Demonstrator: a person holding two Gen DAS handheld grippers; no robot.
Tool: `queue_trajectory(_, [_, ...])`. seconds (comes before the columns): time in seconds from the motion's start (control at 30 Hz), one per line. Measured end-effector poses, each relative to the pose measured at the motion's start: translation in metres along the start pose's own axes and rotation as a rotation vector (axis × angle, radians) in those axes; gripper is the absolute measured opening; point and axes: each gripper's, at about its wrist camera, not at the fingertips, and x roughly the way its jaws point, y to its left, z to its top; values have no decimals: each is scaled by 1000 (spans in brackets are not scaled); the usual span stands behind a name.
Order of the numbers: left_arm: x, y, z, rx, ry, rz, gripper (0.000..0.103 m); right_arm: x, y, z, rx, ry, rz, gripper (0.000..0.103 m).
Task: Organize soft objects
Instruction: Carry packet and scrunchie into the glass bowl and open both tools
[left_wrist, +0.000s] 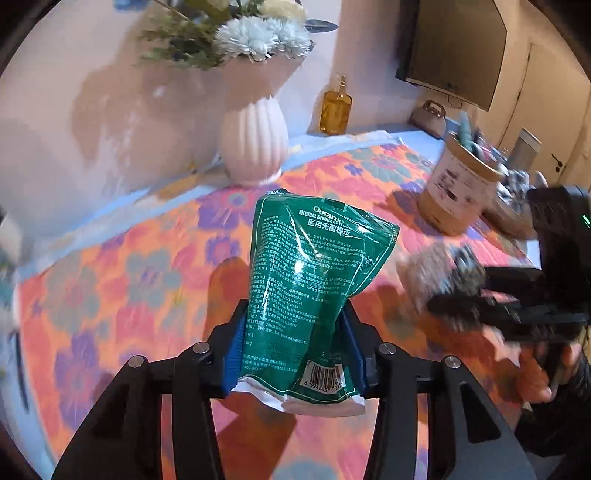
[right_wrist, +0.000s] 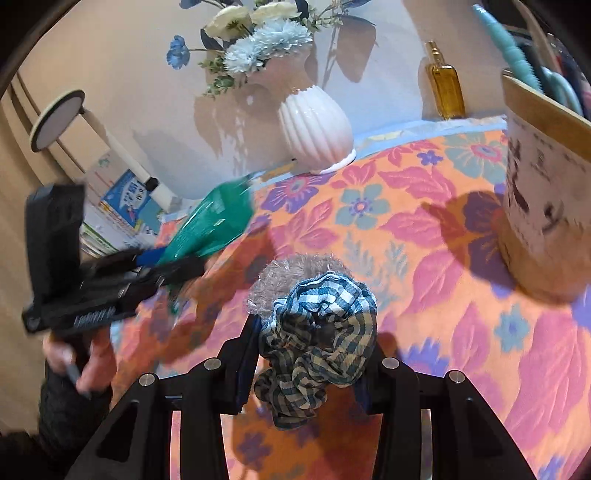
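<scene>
Flowered cloth covers the counter (left_wrist: 110, 280). Above it, the left hand-held gripper (left_wrist: 295, 343) clamps a green packet (left_wrist: 314, 266); the right hand-held gripper (right_wrist: 314, 354) grips a checked cloth bundle (right_wrist: 321, 332).

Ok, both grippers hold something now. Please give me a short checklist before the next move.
1. Left gripper shut on green pack: ok.
2. Pack clear of the cloth: ok, lifted.
3. Right gripper shut on checked scrunchie: ok.
4. Furry item also held: cannot tell.
5. Vase away from both grippers: ok.
6. Room in the tub: cannot tell.
</scene>
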Motion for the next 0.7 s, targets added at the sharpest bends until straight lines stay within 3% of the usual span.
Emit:
queue_trajectory(0.1, [-32, -9, -21, -51, -39, 0, 43, -3, 6, -7, 31, 21, -8, 42])
queue_trajectory(0.2, [-45, -13, -42, -107, -42, 68, 43, -1, 9, -15, 57, 71, 5, 44])
queue_trajectory(0.27, [-41, -17, -56, -140, -32, 110, 43, -1, 8, -21, 80, 97, -8, 59])
queue_trajectory(0.3, [-35, -20, -64, -159, -26, 124, 43, -1, 5, -25, 88, 113, -23, 75])
queue_trajectory(0.33, [-31, -22, -69, -177, -27, 121, 43, -1, 1, -29, 101, 129, -39, 83])
queue_trajectory(0.5, [-4, -25, -82, -291, -52, 86, 43, -17, -18, -41, 152, 167, 12, 84])
queue_trajectory(0.7, [10, -28, -87, -320, -95, 114, 43, -27, -18, -44, 124, 146, -80, 86])
